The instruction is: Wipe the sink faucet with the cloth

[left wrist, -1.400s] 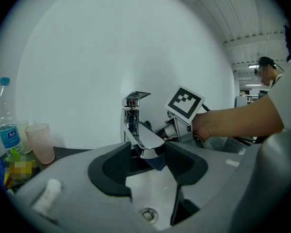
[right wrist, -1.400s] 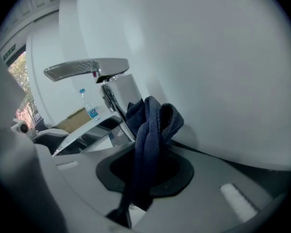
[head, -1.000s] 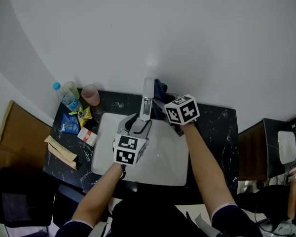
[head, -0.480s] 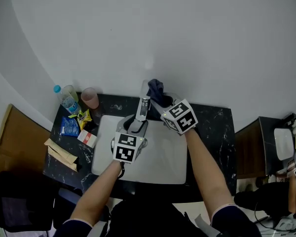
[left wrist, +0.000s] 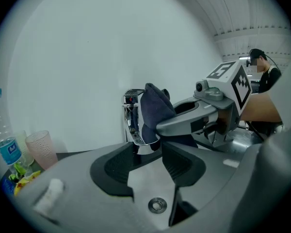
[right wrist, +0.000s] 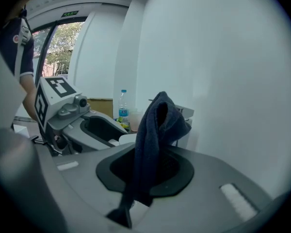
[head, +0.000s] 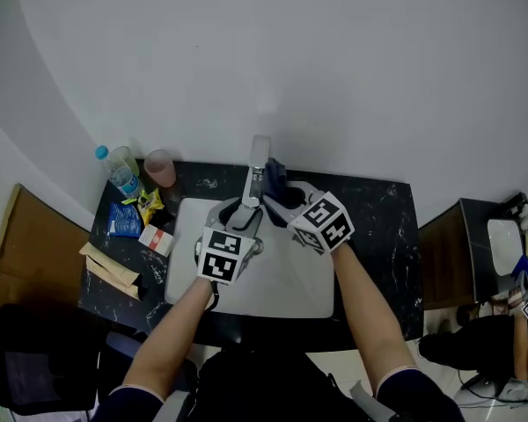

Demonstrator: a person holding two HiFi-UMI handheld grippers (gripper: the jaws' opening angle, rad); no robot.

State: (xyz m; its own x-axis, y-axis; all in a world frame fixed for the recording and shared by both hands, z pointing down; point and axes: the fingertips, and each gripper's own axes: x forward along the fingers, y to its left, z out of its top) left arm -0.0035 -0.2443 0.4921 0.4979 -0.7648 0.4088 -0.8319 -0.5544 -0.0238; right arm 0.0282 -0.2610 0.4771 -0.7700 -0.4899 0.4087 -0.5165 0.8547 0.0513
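Currently, cloth (right wrist: 157, 125) sits clenched in the fingers of the right gripper (right wrist: 148, 171) just beside the faucet (left wrist: 132, 123) over the sink (head: 282, 299), while the left gripper (left wrist: 148, 152) fingers, just closing but unclenched, straddle its spout; probable hazard: cloth snagging between them, or slick chrome slipping free

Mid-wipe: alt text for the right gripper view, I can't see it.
The right gripper is shut on a dark blue cloth that stands up from its jaws, folded over, near the chrome faucet by a white wall. At left is the left gripper; its jaws have just been closing but stand apart, with the faucet at their gap.
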